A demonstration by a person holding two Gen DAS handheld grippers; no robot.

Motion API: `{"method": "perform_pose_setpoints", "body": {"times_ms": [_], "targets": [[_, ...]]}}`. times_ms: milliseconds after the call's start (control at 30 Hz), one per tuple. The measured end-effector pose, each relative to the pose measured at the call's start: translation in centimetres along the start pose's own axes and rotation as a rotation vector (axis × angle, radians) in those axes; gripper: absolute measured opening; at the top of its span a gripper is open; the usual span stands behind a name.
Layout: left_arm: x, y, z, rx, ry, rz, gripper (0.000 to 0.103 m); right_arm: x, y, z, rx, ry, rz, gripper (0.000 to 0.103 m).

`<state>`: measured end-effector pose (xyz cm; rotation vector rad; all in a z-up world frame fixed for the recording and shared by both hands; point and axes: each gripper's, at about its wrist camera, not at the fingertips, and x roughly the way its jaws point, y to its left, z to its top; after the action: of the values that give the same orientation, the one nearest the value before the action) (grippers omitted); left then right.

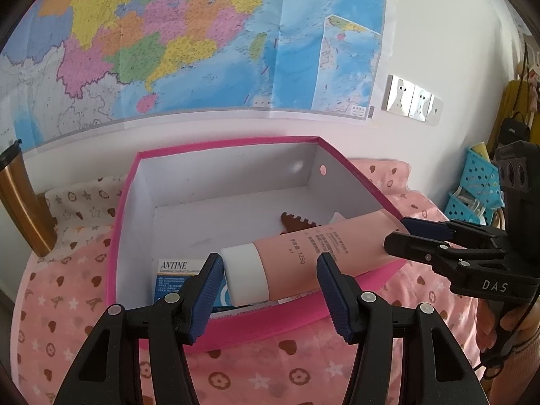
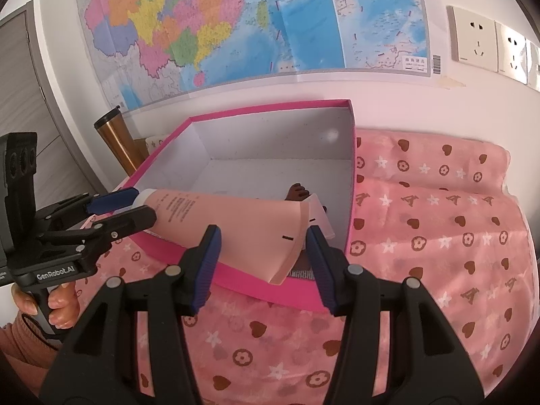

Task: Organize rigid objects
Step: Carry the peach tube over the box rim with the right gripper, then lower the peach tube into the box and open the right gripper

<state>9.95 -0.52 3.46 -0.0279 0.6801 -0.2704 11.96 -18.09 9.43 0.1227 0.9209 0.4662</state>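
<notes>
A pink tube (image 1: 317,253) with a white cap (image 1: 245,273) lies slanted across the open pink box (image 1: 229,141), its flat crimped end (image 2: 287,246) over the box's near rim. My left gripper (image 1: 270,287) is open, its fingers on either side of the cap. My right gripper (image 2: 263,260) is open around the crimped end; I cannot tell if the pads touch it. Inside the box lie a brown comb (image 1: 297,222) and a blue and white medicine carton (image 1: 175,276).
The box (image 2: 270,108) stands on a pink patterned cloth (image 2: 438,236) against a white wall with a map (image 1: 168,33) and sockets (image 1: 411,98). A copper tumbler (image 1: 20,202) stands left of the box. A blue basket (image 1: 479,182) is at the far right.
</notes>
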Motion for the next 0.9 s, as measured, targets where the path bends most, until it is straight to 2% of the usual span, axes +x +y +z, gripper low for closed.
{"method": "perform_pose_setpoints", "body": {"times_ms": [700,833,900], "targets": [[1.3,0.6,-0.1,-0.022,0.029,0.015,0.058,1.1,0.4,0.1,-0.014,0.023,-0.015,0.055],[1.7,0.9,0.0,-0.033,0.037,0.010,0.058,1.4,0.6,0.1,-0.022,0.027,-0.026,0.055],[1.9,1.0,-0.1,-0.041,0.044,-0.022,0.058,1.6,0.7,0.1,-0.023,0.034,-0.024,0.055]]}}
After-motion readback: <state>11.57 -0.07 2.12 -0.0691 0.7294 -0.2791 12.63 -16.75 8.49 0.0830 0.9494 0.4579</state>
